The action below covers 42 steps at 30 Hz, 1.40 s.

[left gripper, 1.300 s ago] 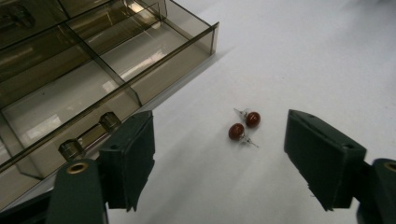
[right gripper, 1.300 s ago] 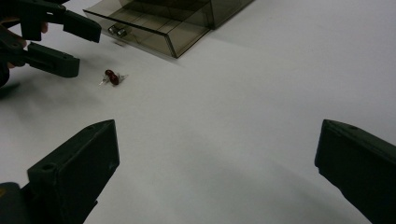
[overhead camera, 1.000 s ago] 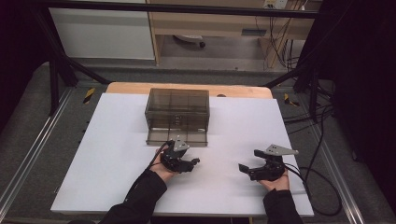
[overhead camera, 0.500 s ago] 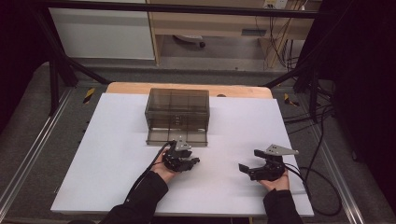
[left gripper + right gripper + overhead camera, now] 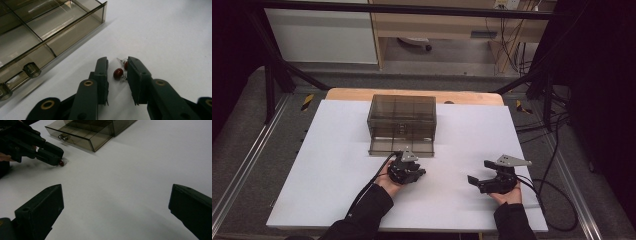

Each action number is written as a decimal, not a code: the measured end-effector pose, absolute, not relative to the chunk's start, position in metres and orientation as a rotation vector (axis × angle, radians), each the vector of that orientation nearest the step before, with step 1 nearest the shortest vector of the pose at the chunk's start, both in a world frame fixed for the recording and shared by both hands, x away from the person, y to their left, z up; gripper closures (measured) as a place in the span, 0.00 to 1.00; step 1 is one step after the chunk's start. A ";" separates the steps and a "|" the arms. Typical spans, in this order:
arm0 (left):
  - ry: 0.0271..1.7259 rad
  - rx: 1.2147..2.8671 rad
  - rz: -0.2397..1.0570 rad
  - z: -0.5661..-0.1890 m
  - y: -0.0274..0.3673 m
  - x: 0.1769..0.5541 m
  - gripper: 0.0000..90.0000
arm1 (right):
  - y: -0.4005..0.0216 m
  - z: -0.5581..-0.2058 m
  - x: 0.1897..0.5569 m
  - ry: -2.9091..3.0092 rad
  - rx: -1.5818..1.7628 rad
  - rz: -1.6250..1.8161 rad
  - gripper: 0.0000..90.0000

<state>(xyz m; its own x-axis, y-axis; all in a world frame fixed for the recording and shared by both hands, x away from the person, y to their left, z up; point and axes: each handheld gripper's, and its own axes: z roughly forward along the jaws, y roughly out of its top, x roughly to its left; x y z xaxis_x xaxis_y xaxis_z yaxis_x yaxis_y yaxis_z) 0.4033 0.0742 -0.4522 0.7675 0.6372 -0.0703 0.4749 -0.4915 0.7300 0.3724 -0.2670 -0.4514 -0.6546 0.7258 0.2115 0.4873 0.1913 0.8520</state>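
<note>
- High view: left gripper (image 5: 408,169) sits low on the white table (image 5: 332,165), just in front of the smoky plastic drawer box (image 5: 402,120), whose bottom drawer (image 5: 401,146) is pulled out. Right gripper (image 5: 484,181) rests well apart to the side, holding nothing.
- Left gripper view: jaws have just been closing around two small red earrings (image 5: 118,73) lying on the table. One bead sits in the gap, the other is against the right-hand pad; the pads don't look pressed on yet, so no grip.
- Risk, my read: the pieces are tiny and off-centre. The closing pads could flick one bead out or catch just the wire hook, so it drops on the lift. The pair may also split.
- Drawer front with its clear knobs (image 5: 32,70) is near, but not in the path.
- Right gripper view: own jaws spread wide over bare table. Left gripper (image 5: 53,155) shows at the earrings (image 5: 61,163), open drawer (image 5: 80,137) beyond.
</note>
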 end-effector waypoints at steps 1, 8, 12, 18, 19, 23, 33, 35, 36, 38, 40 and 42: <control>0.825 2.183 0.273 -0.452 0.074 0.403 0.79 | -0.267 -0.451 0.372 2.228 1.162 1.450 0.01; 0.822 2.189 0.282 -0.452 0.074 0.403 0.84 | -0.267 -0.451 0.372 2.226 1.165 1.451 0.01; 0.827 2.188 0.262 -0.452 0.075 0.404 0.85 | -0.267 -0.451 0.372 2.227 1.164 1.450 0.01; 0.816 2.199 0.267 -0.452 0.076 0.402 0.86 | -0.267 -0.451 0.372 2.227 1.166 1.450 0.01; 0.819 2.201 0.265 -0.451 0.076 0.402 0.86 | -0.267 -0.451 0.372 2.228 1.165 1.450 0.01; 0.820 2.205 0.254 -0.451 0.077 0.403 0.87 | -0.267 -0.451 0.372 2.225 1.167 1.451 0.01; 0.802 2.190 0.254 -0.448 0.078 0.401 0.88 | -0.267 -0.451 0.372 2.225 1.167 1.452 0.01; 0.799 2.186 0.255 -0.447 0.078 0.401 0.88 | -0.267 -0.451 0.372 2.226 1.167 1.451 0.01; 0.798 2.181 0.255 -0.446 0.078 0.400 0.88 | -0.267 -0.451 0.372 2.226 1.167 1.451 0.01; 0.795 2.177 0.253 -0.444 0.079 0.399 0.88 | -0.267 -0.451 0.372 2.225 1.167 1.452 0.01; 0.793 2.178 0.258 -0.443 0.080 0.399 0.88 | -0.267 -0.451 0.372 2.226 1.167 1.452 0.01; 0.791 2.177 0.258 -0.442 0.081 0.398 0.88 | -0.267 -0.451 0.372 2.226 1.166 1.451 0.01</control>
<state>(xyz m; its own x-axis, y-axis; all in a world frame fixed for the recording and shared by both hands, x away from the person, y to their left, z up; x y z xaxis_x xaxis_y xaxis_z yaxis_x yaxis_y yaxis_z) 0.3983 0.0810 -0.4419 0.7846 0.6159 -0.0712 0.4552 -0.4944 0.7405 0.3722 -0.2672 -0.4510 -0.6530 0.7265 0.2141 0.4892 0.1888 0.8515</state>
